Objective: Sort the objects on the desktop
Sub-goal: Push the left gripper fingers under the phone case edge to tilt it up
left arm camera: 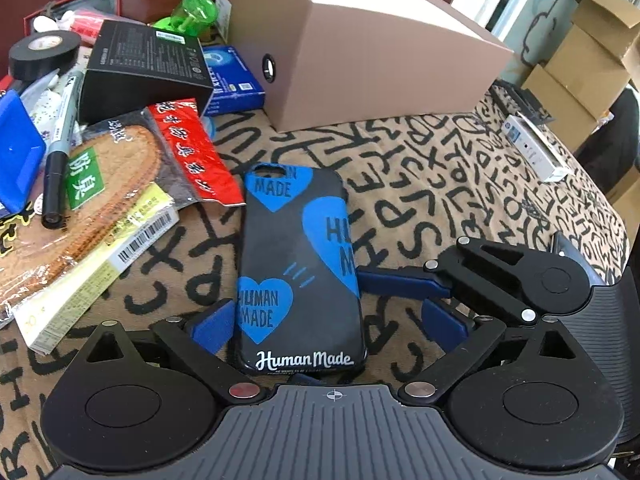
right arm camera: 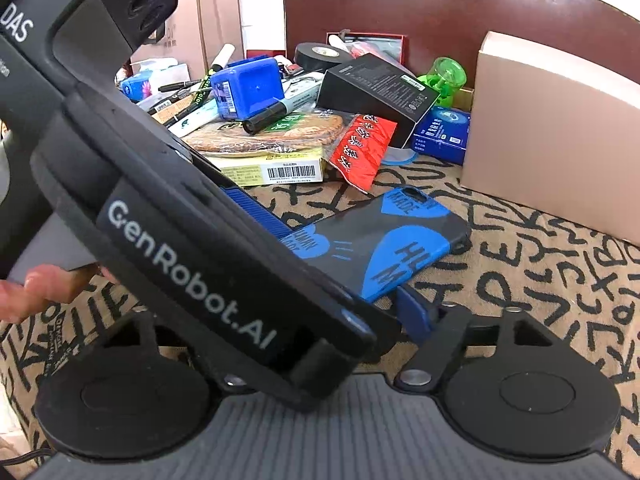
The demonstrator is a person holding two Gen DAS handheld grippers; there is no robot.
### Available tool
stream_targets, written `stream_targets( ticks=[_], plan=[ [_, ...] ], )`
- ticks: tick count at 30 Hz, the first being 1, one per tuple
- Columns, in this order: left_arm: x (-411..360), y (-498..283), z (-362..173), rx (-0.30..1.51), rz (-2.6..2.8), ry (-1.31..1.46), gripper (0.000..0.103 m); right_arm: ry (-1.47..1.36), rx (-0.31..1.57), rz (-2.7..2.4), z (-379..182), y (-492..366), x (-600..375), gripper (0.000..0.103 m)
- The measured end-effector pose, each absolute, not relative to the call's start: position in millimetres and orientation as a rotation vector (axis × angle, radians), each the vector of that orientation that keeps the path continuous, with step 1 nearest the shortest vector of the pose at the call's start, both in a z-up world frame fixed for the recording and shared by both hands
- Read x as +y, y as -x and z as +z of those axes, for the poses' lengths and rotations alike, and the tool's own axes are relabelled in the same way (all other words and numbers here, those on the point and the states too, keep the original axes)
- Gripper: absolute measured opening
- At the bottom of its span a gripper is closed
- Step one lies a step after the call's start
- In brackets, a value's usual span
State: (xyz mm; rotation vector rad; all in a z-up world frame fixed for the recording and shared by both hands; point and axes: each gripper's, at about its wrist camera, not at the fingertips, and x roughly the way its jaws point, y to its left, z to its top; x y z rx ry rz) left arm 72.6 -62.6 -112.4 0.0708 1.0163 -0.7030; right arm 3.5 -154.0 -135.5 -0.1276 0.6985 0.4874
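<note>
1 phone case (left arm camera: 298, 268), black w/ blue hearts, flat on patterned cloth (left arm camera: 460, 168), frame centre. 1 tan box (left arm camera: 360, 40) upper centre; 1 black box (left arm camera: 140, 68), 1 tape roll (left arm camera: 42, 54), 1 marker (left arm camera: 60, 148), 1 insole pack (left arm camera: 80, 208), 1 red packet (left arm camera: 196, 152) upper left. Left gripper (left arm camera: 328, 320): jaws spread, case's near end between blue pads, lying clear of right pad. Right gripper (right arm camera: 384, 264): jaws apart; one blue finger (left arm camera: 404, 282) just beside case's right edge, contact unclear.
</note>
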Motion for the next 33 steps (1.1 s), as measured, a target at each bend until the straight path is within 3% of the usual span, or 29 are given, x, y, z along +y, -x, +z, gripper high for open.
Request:
stream_targets(
  ticks=[11,16,24,28,30,33],
  plan=[
    [-77.0,-44.6,-112.6,1.008,-0.789,-0.136,0.097,0.112,0.683,0.496,-131.5,34.4,-183.5,0.069],
    [-78.1,-63.4,-111.9,1.026,-0.754,-0.089,0.099,0.116,0.658,0.467,-135.4,35.5,-192.8,0.085],
    [-91.7,-63.3,-116.2,1.004,-0.778,-0.146,0.103,0.135,0.663,0.508,-140.7,17.3,-183.8,0.093],
    [-90.1,-65.3,-113.4,1.001,-0.745,-0.13,0.1,0.127,0.667,0.506,-137.6,15.3,-177.5,0.087],
    [-85.9,-65.5,-110.8,1.008,-0.792,-0.103,0.084,0.112,0.669,0.526,-135.2,16.5,-177.5,0.08],
    [-88.2,-62.7,-109.5,1.022,-0.792,-0.091,0.084,0.085,0.675,0.527,-134.1,15.3,-179.4,0.077]
  ],
)
